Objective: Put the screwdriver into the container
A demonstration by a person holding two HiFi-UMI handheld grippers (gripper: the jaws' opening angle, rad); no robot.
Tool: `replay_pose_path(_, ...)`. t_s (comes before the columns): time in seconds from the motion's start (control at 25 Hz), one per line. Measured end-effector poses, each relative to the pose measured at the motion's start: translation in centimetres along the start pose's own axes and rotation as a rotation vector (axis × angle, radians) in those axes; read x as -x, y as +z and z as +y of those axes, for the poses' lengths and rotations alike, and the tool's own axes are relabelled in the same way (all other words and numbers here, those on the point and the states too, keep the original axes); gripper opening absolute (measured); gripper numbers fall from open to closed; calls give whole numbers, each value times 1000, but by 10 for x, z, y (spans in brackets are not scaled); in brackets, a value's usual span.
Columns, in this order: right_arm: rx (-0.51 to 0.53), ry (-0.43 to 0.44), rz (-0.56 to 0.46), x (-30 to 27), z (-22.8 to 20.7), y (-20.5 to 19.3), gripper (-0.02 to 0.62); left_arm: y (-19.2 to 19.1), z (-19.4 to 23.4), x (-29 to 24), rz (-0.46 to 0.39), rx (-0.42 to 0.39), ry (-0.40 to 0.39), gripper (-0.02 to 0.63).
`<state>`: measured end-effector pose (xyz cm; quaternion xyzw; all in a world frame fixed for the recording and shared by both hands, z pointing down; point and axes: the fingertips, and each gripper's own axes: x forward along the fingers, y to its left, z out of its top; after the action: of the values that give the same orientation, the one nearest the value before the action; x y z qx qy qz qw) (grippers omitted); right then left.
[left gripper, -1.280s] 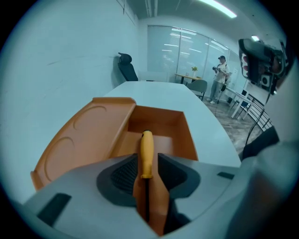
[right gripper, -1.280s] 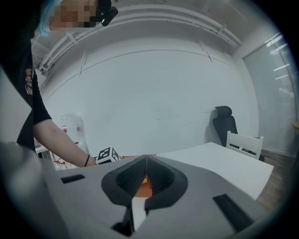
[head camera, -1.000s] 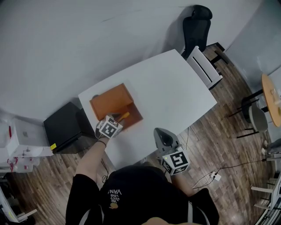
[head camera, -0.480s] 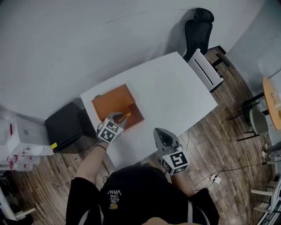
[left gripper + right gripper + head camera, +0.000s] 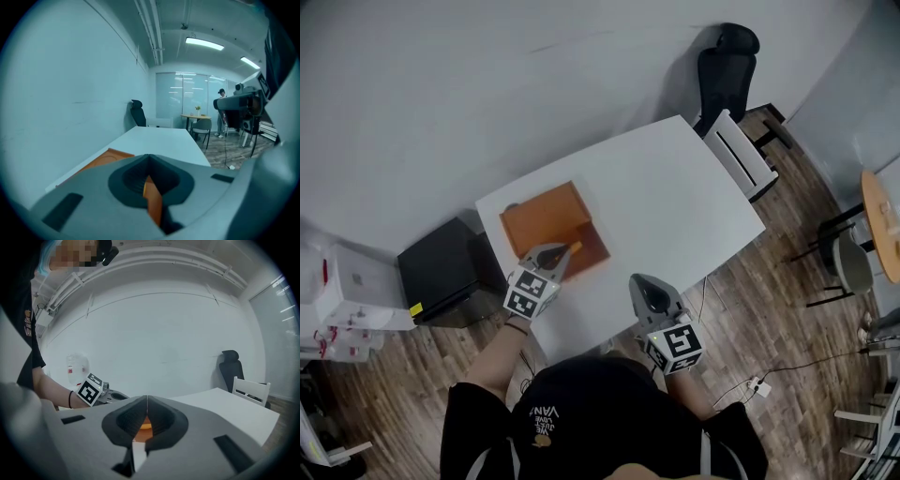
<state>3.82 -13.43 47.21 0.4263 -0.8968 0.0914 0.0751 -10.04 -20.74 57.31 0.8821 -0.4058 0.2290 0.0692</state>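
Note:
An orange container [image 5: 539, 220] with its lid laid open sits on the left part of the white table [image 5: 675, 187]. The screwdriver [image 5: 571, 248], with a yellow-orange handle, lies inside it near the front. My left gripper [image 5: 550, 256] hovers at the container's front edge, its jaws shut with nothing in them. In the left gripper view the container [image 5: 101, 159] shows beyond the closed jaws. My right gripper [image 5: 645, 285] hangs over the table's near edge, shut and empty. In the right gripper view I see the left gripper [image 5: 93, 391].
A black office chair [image 5: 724, 61] and a white chair [image 5: 741, 150] stand at the table's far right end. A black box [image 5: 445, 272] sits on the floor to the left. A round wooden table [image 5: 881, 216] is at the right.
The left gripper pulled back from over the container toward the person, and its jaws closed. The screwdriver stays in the container. The right gripper has not moved.

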Motion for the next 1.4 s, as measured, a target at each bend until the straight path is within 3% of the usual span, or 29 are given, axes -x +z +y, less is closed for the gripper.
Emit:
replay_pose_path(0.88, 13, 28, -25, -7, 9, 10, 12, 74, -24, 90, -282, 34, 52, 15)
replay_pose_path(1.4, 44, 65, -29, -11, 20, 16, 12, 88, -30, 147, -392, 75, 117, 15)
